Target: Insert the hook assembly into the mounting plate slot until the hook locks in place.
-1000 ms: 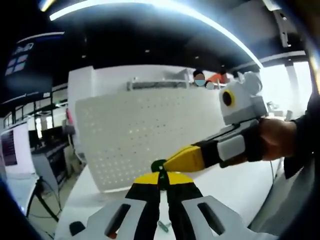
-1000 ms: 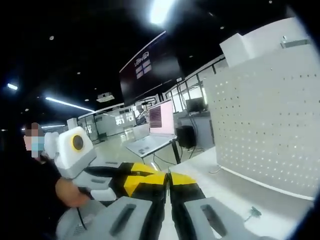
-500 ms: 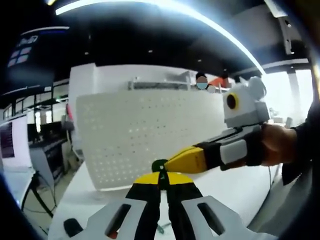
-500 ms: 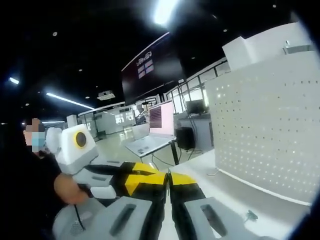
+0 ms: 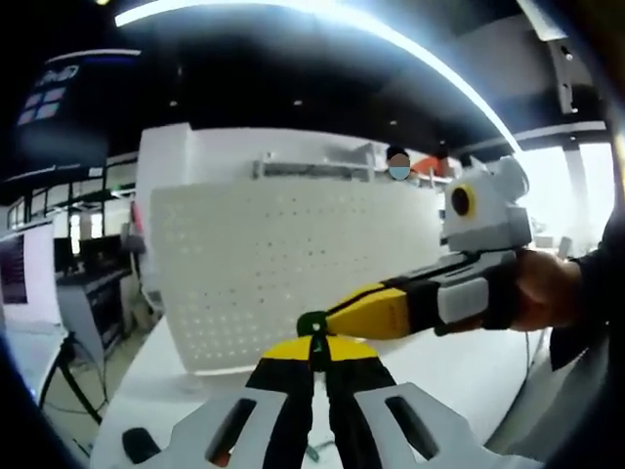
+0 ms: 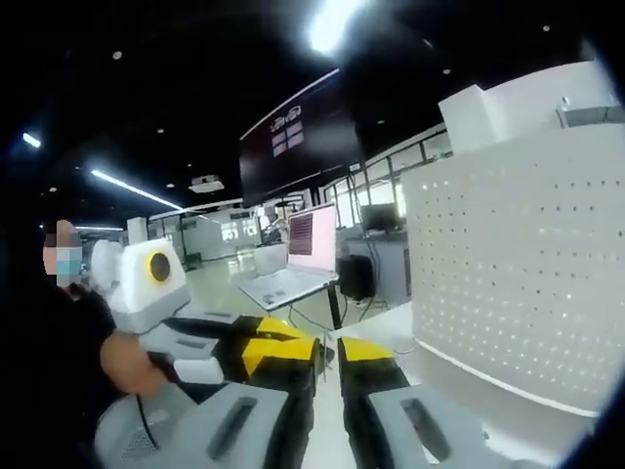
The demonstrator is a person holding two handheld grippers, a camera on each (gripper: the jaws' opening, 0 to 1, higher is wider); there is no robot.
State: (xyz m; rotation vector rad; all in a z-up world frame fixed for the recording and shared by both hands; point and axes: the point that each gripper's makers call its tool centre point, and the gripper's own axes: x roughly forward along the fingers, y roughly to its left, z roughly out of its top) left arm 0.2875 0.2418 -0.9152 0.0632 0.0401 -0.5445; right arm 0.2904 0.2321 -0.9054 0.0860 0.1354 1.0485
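Observation:
My left gripper is shut on a small green hook assembly that sticks up just past its yellow tips. The right gripper reaches in from the right of the left gripper view, its yellow tip touching the green piece. Behind them a white perforated mounting plate stands upright on the white table. In the right gripper view my right gripper shows a narrow gap between its jaws, with the left gripper's yellow tip right beside it. The mounting plate stands to the right.
A small loose part lies on the table under my left jaws, and a dark object sits at the table's near left. A person's hand holds the right gripper. Desks with a laptop stand beyond the table edge.
The right gripper's jaws, pressed together before, now stand slightly apart. Both views have drifted a little; the left gripper still holds the green piece in front of the plate.

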